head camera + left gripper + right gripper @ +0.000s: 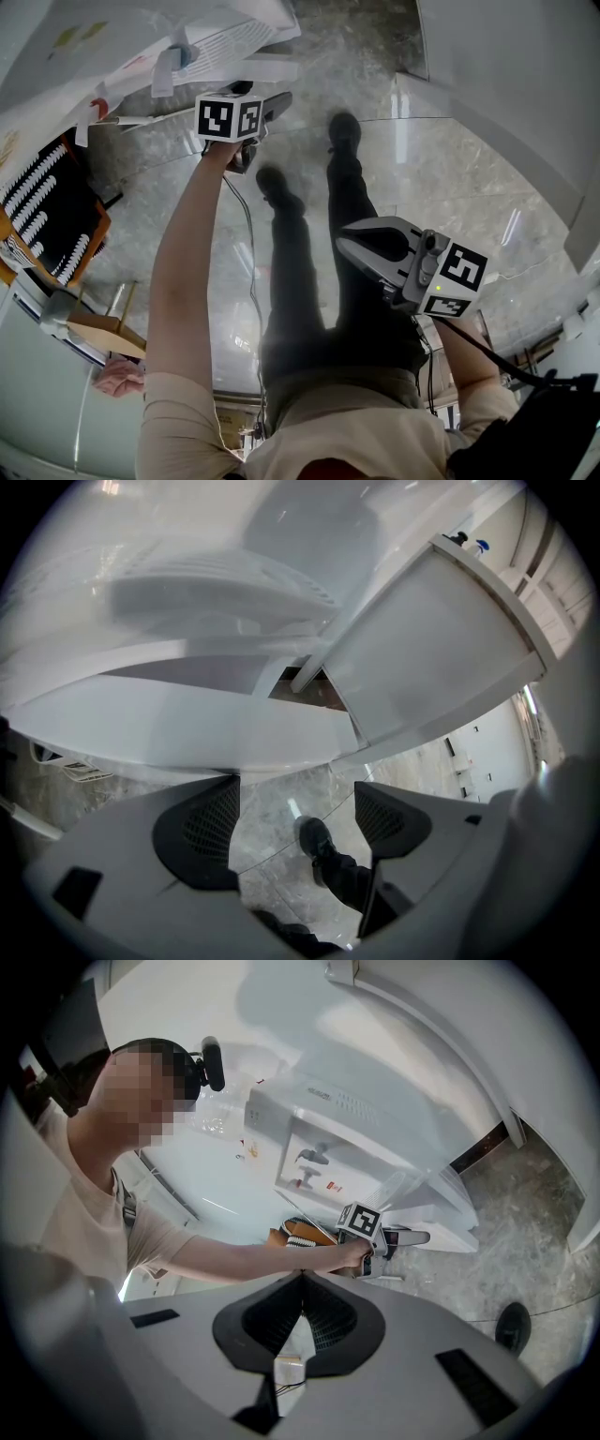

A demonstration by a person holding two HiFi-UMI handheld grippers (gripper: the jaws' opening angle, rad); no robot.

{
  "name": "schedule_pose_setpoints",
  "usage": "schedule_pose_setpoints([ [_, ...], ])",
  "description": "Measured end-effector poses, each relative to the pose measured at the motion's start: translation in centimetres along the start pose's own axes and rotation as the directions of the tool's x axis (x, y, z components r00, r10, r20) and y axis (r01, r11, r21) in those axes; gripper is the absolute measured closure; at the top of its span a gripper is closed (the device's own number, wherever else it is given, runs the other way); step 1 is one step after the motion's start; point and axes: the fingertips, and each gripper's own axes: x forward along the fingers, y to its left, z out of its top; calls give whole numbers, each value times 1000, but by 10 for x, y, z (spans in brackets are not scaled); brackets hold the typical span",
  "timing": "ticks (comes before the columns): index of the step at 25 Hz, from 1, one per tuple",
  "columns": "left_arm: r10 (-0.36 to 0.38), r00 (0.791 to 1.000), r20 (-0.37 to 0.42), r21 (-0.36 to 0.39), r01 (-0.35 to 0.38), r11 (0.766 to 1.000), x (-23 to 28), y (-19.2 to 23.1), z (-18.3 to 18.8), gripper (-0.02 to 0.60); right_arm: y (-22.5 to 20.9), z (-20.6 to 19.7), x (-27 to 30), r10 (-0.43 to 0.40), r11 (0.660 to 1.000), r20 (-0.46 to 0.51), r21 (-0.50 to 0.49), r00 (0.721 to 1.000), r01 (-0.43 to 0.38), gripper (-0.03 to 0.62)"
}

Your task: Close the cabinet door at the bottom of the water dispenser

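Upper right of the left gripper view: cabinet door (441,658) ajar. Left tongs (295,822) released, right tongs (300,1283) clenched empty. I should push its flat face squarely.

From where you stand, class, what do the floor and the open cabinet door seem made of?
The floor looks like polished stone or stone-look tile: grey veining, glossy reflections, thin joints. The cabinet door is probably white plastic or painted metal: smooth, faint sheen, no grain.
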Motion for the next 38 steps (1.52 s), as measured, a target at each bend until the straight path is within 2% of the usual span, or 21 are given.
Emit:
schedule_pose_setpoints([
  [4, 10, 1000, 1, 16, -10, 1000, 0, 0, 3, 229, -1, 0, -1, -2, 1000, 2, 1, 1000, 2, 580],
  [38, 56, 994, 95, -1, -57, 998, 5, 6, 33, 229, -8, 7, -8, -20, 1000, 19, 11, 1000, 20, 580],
])
